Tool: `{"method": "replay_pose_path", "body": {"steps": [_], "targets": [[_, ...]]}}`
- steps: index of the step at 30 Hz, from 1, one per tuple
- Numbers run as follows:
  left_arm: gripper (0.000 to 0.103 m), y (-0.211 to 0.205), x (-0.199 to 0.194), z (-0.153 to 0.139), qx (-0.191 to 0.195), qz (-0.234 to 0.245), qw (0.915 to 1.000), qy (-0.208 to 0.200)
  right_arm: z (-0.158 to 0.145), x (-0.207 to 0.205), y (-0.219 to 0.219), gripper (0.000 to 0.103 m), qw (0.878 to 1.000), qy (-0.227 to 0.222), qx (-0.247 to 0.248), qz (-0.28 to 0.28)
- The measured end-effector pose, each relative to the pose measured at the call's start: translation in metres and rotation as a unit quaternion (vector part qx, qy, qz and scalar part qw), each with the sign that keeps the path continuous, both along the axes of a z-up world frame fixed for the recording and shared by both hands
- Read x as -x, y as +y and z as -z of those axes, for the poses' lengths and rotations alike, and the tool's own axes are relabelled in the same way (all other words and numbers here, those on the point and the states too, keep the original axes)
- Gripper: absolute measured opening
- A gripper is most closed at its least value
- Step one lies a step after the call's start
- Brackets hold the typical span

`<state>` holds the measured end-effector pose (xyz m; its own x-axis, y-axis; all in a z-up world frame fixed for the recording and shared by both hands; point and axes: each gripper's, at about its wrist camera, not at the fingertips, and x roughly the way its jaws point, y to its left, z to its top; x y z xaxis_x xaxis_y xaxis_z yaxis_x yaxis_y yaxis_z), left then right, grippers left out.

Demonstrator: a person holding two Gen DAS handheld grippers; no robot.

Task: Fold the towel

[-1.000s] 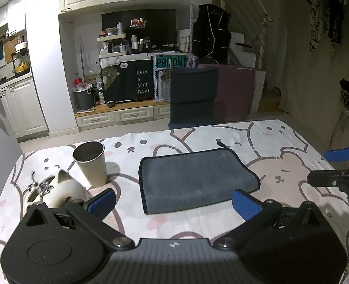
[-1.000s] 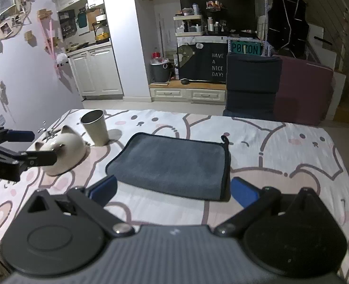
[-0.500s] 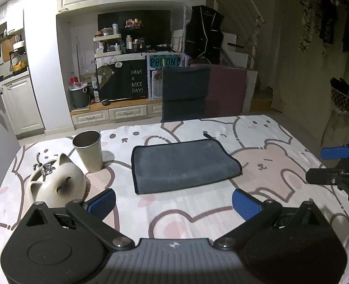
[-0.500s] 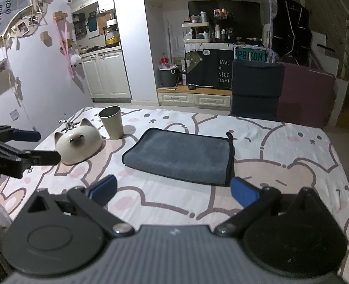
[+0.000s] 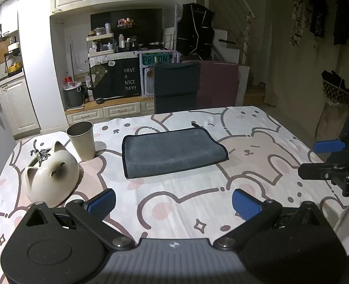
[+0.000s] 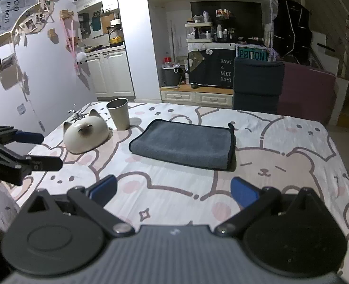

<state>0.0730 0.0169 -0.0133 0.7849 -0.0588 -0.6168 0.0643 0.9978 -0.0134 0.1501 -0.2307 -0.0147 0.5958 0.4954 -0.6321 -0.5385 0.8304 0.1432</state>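
Observation:
A dark grey towel [image 5: 172,151] lies folded flat in the middle of the table, also in the right wrist view [image 6: 186,143]. My left gripper [image 5: 173,204] is open and empty, held back near the table's front edge, well short of the towel. My right gripper [image 6: 173,193] is open and empty, also well back from the towel. The right gripper also shows at the right edge of the left wrist view [image 5: 328,161]. The left gripper also shows at the left edge of the right wrist view [image 6: 32,149].
A cat-shaped ceramic bowl [image 5: 51,175] and a metal cup [image 5: 82,139] stand left of the towel on the bear-print tablecloth [image 5: 257,156]. A dark chair [image 5: 176,87] stands behind the table's far edge. The table's right edge drops off near the right gripper.
Both grippers have pulled back and up from the towel, which now looks smaller and farther off. The towel itself has not moved. Both stay open.

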Motion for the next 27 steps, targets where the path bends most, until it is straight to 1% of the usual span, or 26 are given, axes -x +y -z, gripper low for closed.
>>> {"method": "replay_pose_path", "body": {"steps": [3,5,7,9,17,27], "targets": [[0.103,-0.002,0.007,0.001,-0.001,-0.002,1.0,-0.002,0.0,0.008,-0.002,0.103,1.0,0.001,0.004,-0.007],[0.103,-0.005,0.01,0.003,-0.004,0.0,1.0,-0.001,0.0,0.015,-0.002,0.103,1.0,-0.006,0.01,-0.014],[0.103,-0.007,0.012,0.003,-0.008,0.001,1.0,-0.001,0.0,0.019,-0.004,0.103,1.0,0.001,0.003,-0.019],[0.103,-0.009,0.015,0.003,-0.012,0.002,0.9999,-0.001,0.0,0.022,-0.006,0.103,1.0,0.01,-0.004,-0.016],[0.103,-0.011,0.027,0.006,-0.005,-0.004,1.0,0.001,-0.003,0.038,-0.01,0.103,1.0,-0.005,0.004,-0.003],[0.103,-0.01,0.033,0.013,-0.005,-0.007,0.9999,0.007,-0.002,0.043,-0.014,0.103,1.0,-0.001,0.0,0.003]]}}
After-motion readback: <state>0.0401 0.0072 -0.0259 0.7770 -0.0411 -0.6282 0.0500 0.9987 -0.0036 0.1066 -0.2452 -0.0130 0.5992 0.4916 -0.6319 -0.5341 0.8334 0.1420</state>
